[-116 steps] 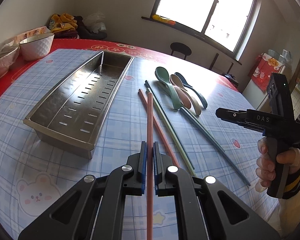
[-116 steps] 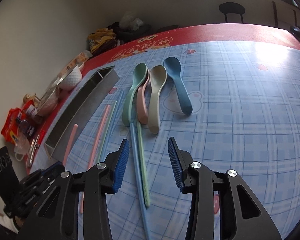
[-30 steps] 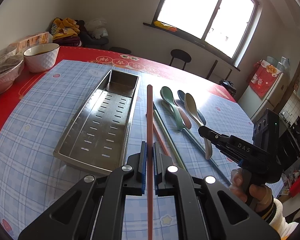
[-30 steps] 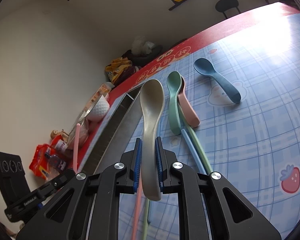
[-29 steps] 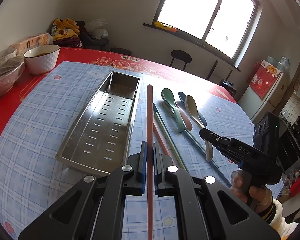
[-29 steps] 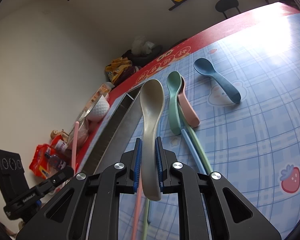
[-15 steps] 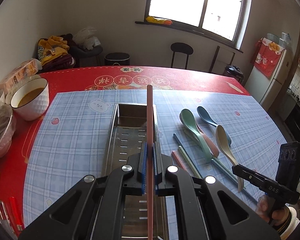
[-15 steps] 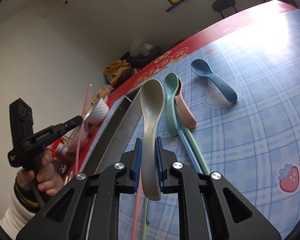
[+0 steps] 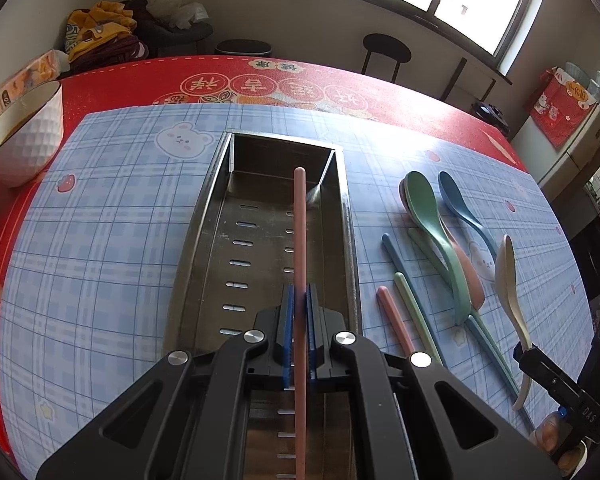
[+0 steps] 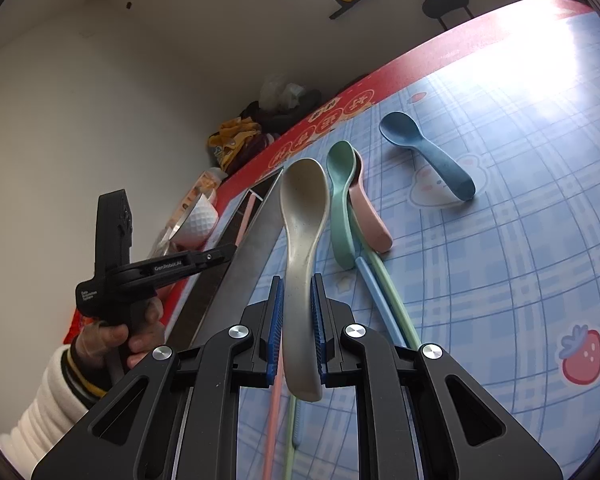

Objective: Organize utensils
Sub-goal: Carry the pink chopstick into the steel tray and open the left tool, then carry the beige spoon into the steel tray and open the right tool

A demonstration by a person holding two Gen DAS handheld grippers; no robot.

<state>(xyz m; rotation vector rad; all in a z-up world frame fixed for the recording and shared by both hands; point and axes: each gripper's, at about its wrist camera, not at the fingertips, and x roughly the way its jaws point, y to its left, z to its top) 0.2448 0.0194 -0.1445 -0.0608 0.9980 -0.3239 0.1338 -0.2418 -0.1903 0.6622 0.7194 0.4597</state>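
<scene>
Two grippers are working: the left gripper [image 9: 299,330] is pinching a pink chopstick [image 9: 300,232] lengthwise over the metal tray [image 9: 350,240] (for dropping in); the right gripper [image 10: 297,334] is clamping a beige spoon [image 10: 302,240].

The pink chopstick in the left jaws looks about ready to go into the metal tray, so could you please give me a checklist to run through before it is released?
1. Left gripper shut on the pink chopstick: ok.
2. Chopstick lined up along the metal tray, over its slotted floor: ok.
3. Chopstick tip inside the tray's far wall: ok.
4. Chopstick low enough to touch the floor: cannot tell.
5. Tray floor free of other utensils where visible: ok.
6. Right gripper holding the beige spoon clear of the tray: ok.
</scene>
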